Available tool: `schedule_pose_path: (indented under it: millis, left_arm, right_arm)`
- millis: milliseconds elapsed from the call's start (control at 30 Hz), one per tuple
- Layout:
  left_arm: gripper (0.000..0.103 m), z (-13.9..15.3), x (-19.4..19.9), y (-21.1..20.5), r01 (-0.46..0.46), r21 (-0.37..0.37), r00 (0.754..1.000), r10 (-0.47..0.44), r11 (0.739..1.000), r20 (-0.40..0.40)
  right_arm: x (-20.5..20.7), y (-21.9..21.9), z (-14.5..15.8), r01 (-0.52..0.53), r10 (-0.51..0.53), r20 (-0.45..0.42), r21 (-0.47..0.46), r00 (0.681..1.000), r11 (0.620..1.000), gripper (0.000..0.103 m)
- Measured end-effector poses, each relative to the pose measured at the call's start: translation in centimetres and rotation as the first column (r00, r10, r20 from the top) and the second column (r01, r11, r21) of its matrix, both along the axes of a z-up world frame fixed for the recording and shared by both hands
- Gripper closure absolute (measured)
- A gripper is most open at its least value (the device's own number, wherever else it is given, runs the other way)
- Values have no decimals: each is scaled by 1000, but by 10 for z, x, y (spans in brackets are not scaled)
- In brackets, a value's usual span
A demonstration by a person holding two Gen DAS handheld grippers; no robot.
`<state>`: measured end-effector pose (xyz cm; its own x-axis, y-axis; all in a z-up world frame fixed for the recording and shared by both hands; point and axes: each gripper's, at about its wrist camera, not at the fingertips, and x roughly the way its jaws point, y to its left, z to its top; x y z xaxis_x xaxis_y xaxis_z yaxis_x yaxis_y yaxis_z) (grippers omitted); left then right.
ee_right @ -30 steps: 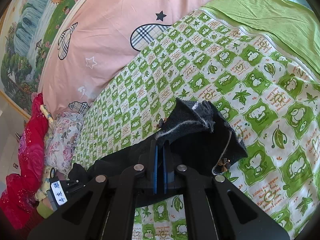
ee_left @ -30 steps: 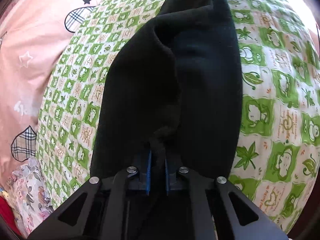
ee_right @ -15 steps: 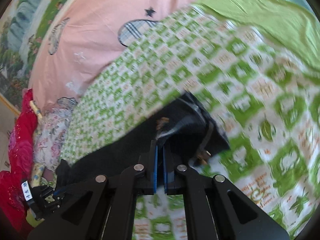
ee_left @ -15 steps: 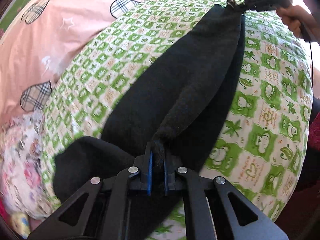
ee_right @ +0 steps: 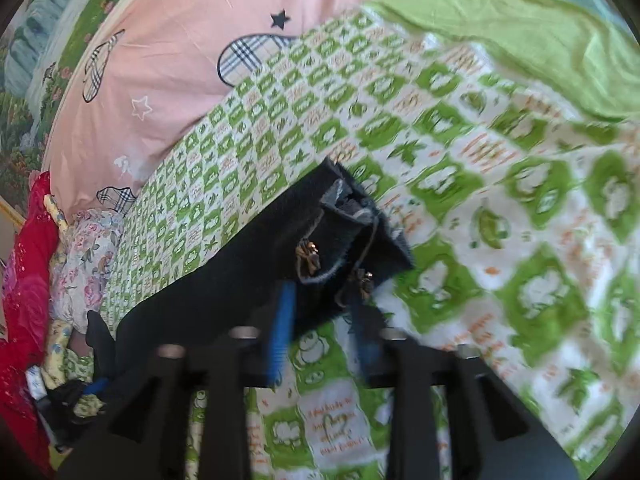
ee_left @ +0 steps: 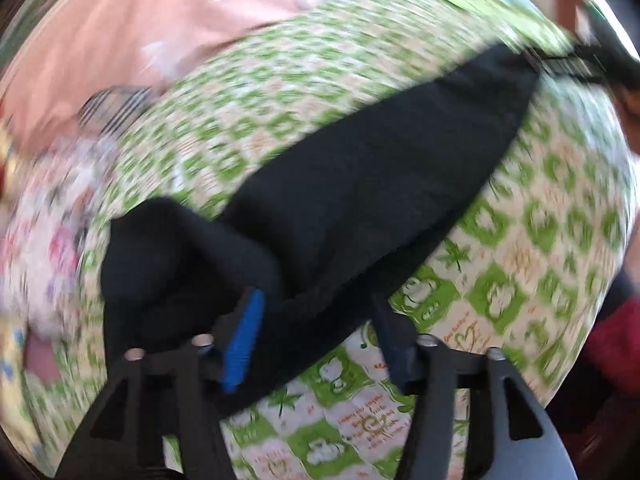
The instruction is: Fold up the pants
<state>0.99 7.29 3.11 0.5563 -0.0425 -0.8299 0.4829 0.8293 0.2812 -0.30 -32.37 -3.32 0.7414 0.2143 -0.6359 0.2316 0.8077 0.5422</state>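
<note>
The black pants (ee_left: 360,200) lie stretched out in a long band on the green-and-white checked bedsheet (ee_left: 520,280). My left gripper (ee_left: 316,328) is open, its jaws wide apart around the near leg end, which lies bunched at the left. In the right wrist view the waistband end of the pants (ee_right: 344,236), with its drawstring and metal tips, lies on the sheet just ahead of my right gripper (ee_right: 324,316), which is open. The right gripper also shows in the left wrist view (ee_left: 576,64) at the far end of the pants. Both views are motion-blurred.
A pink quilt (ee_right: 180,40) with plaid hearts lies behind the sheet. A plain green cloth (ee_right: 540,40) lies at the far right. Floral and red fabrics (ee_right: 28,260) pile up at the left edge of the bed.
Both grippers opened and let go of the pants. The pants dropped from held up to lying flat on the sheet, and both cameras swung.
</note>
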Motion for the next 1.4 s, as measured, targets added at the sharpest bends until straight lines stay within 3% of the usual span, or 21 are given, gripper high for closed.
schedule_pose_path:
  millis: [67,133,200,267,367,533,633,667,733,767,800,867,933,967,1000,1033,1167,1233,1300,1367,1400]
  left_arm:
    - [37,11,7,13,-125,-69,992,125,990,-2]
    - [33,19,21,26,-268,-130,963,267,954,-31]
    - [31,23,39,36,-388,-177,922,380,904,-78]
    - [31,22,59,48,-501,-205,865,476,841,-158]
    - [31,18,83,58,-608,-193,791,567,770,-229]
    - [31,16,116,61,-694,-110,717,669,712,-196]
    - [33,8,128,63,-707,-74,702,687,703,-188]
    - [38,5,133,64,-710,-59,699,692,702,-181]
    - [55,1,135,67,-705,-62,704,686,707,-186]
    - [72,-2,135,70,-704,-63,704,683,708,-192]
    - [82,-4,136,73,-705,-72,703,682,705,-202]
    - [91,-4,131,78,-703,-116,708,673,702,-215]
    - [96,1,123,85,-699,-166,714,671,695,-198]
    - [98,7,116,88,-695,-212,719,670,687,-184]
    - [99,17,107,95,-679,-287,730,662,676,-170]
    - [99,25,99,99,-668,-339,734,662,662,-154]
    - [100,65,50,126,-601,-526,714,700,602,-14]
    - [100,71,31,138,-572,-593,711,704,567,-13]
    - [100,67,15,146,-555,-633,707,707,539,-18]
    - [100,55,3,153,-552,-649,699,714,523,-19]
    - [100,47,2,158,-567,-652,689,724,503,-41]
  right_arm:
    - [-6,5,6,-8,9,34,-20,999,1000,47]
    - [-7,17,12,-56,58,66,-26,996,998,47]
    - [-2,38,18,-143,146,90,-37,985,989,47]
    - [4,62,22,-231,236,105,-56,966,971,47]
    - [11,107,27,-382,393,124,-103,911,918,47]
    - [15,187,29,-593,624,128,-213,771,776,47]
    - [14,232,28,-679,732,94,-309,675,666,47]
    - [13,249,28,-703,767,80,-349,636,619,47]
    - [10,275,26,-730,818,53,-419,573,540,48]
    - [9,288,24,-733,834,36,-458,550,503,48]
    - [8,299,22,-731,846,13,-497,533,468,48]
    - [12,321,13,-726,865,-33,-559,502,400,48]
    - [19,338,4,-678,844,-77,-635,531,369,50]
    - [25,342,0,-667,831,-98,-650,547,363,55]
    - [32,342,0,-679,828,-102,-632,551,374,79]
    - [38,339,3,-688,825,-90,-606,558,399,90]
    - [44,311,36,-626,779,62,-557,624,546,93]
    - [42,303,51,-602,768,121,-550,629,580,97]
    - [40,303,55,-606,777,121,-556,617,568,97]
    - [37,310,51,-610,789,94,-581,608,539,97]
    - [35,315,45,-617,796,71,-591,602,519,97]
